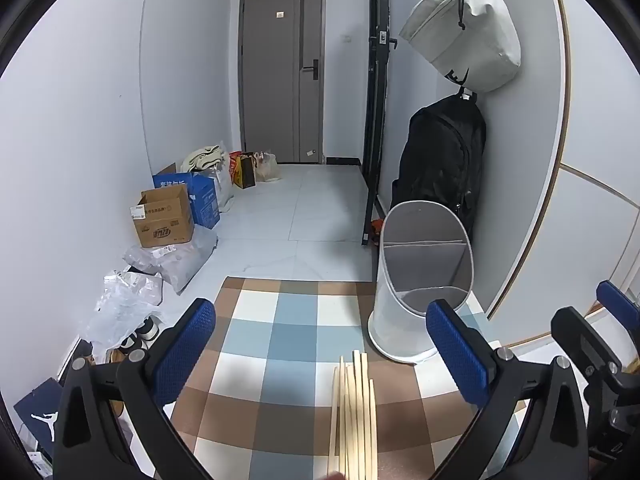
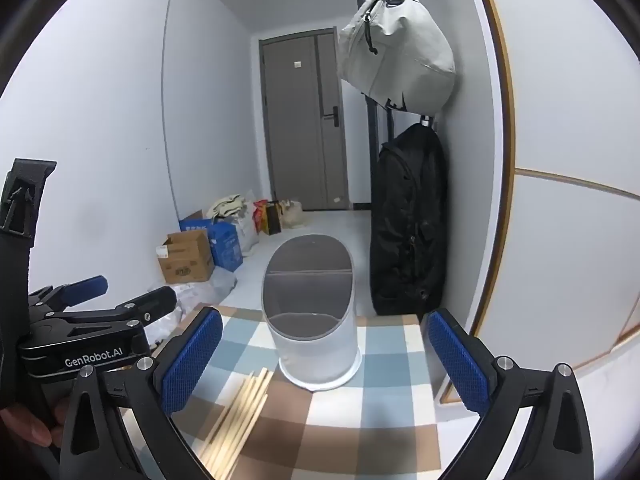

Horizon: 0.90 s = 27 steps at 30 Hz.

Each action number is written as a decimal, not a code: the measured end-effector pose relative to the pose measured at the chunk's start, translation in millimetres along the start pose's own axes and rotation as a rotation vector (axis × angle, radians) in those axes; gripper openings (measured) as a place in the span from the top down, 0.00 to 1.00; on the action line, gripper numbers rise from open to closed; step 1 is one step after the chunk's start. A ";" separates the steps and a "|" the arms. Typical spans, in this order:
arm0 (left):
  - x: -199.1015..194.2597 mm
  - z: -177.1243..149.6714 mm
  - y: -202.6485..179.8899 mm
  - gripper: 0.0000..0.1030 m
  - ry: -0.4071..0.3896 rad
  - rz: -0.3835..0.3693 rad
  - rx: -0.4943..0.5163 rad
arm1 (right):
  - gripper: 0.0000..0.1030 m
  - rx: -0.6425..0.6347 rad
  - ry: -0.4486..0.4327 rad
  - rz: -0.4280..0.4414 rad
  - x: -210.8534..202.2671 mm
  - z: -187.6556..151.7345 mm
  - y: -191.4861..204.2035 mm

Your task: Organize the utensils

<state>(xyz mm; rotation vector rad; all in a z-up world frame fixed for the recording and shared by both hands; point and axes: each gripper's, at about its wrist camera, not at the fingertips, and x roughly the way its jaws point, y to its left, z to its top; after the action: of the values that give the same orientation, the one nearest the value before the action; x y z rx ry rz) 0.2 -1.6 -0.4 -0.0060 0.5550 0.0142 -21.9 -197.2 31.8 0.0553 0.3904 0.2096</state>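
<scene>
Both wrist views, taken over a table with a checked cloth (image 1: pixel 276 332) in blue, brown and cream. The landmark is the white utensil holder (image 2: pixel 314 344), an oval tub with a grey lining and a divider across its mouth, standing upright on the cloth.

Left gripper (image 1: pixel 320 356): jaws spread wide, nothing between the blue pads; it hangs above the cloth, to the left of the holder and nearer the camera. Right gripper (image 2: pixel 324 360): jaws likewise spread wide and empty, aimed at the holder, which stands between and beyond its fingers.

A bundle of pale wooden chopsticks (image 1: pixel 356 416) lies flat on the cloth just in front of the holder and a little to its left, apart from it; their near ends run out of view, so the count is uncertain. In the right wrist view the same chopsticks (image 2: pixel 240 412) slant away from the holder's base.

Behind the holder: a black backpack (image 1: pixel 440 156) against the wall, a pale grey bag (image 1: pixel 460 28) hung above it, cardboard boxes (image 1: pixel 164 216) on the floor to the left, and a grey door (image 1: pixel 282 76) at the far end.
</scene>
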 end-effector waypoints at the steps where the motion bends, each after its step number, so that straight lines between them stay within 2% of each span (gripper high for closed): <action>1: 0.0 0.0 -1.4 0.01 0.001 -0.001 0.001 | 0.00 0.009 -0.002 0.002 0.1 0.6 -0.3; 13: -0.7 -3.7 -9.6 0.01 0.004 -0.011 -0.023 | 0.00 0.011 0.013 -0.006 2.0 0.9 -2.2; 15: 1.6 -1.5 1.5 0.01 0.010 -0.024 -0.027 | 0.00 0.012 0.015 -0.004 2.1 1.3 -2.8; 20: 2.0 -1.5 1.3 0.01 0.011 -0.016 -0.031 | 0.00 0.006 0.021 -0.011 1.8 1.0 -3.3; 27: 4.7 -2.2 6.0 0.01 0.027 -0.043 -0.047 | 0.00 -0.004 0.022 -0.019 1.7 -0.4 -1.6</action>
<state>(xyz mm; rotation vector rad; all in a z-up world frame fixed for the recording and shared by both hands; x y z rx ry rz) 2.9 4.5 -4.7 -0.0637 0.5818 -0.0154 -20.2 -198.4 30.7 0.0456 0.4121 0.1923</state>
